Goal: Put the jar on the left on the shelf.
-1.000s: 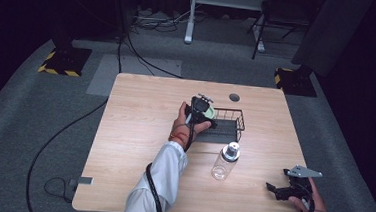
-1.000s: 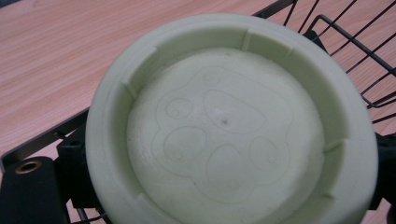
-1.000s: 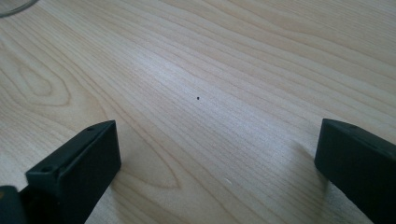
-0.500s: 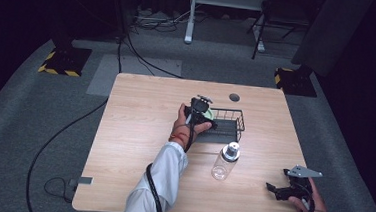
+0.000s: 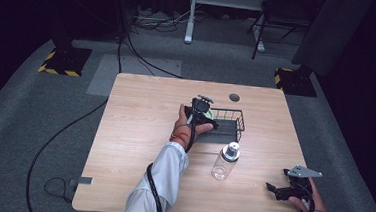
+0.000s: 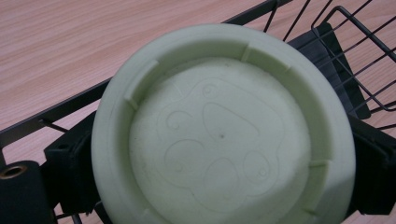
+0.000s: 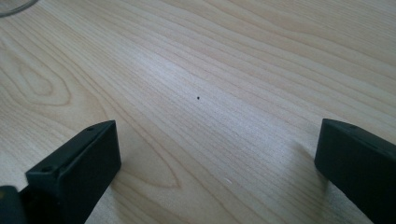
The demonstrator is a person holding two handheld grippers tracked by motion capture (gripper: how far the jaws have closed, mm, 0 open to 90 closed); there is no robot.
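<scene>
Pale green lid (image 6: 222, 135) sits clamped in the left tool (image 5: 201, 112) over the wire basket (image 5: 231, 120), apparently for dropping in, while the right tool (image 5: 283, 189) idles wide on the tabletop (image 5: 140, 112).

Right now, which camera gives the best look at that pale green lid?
The left gripper view: the pale green lid sits close up between the left claw's jaws, over the wire basket, its embossed underside clear. The high view shows just a small green sliver at that claw. The right gripper view looks at bare table.
</scene>
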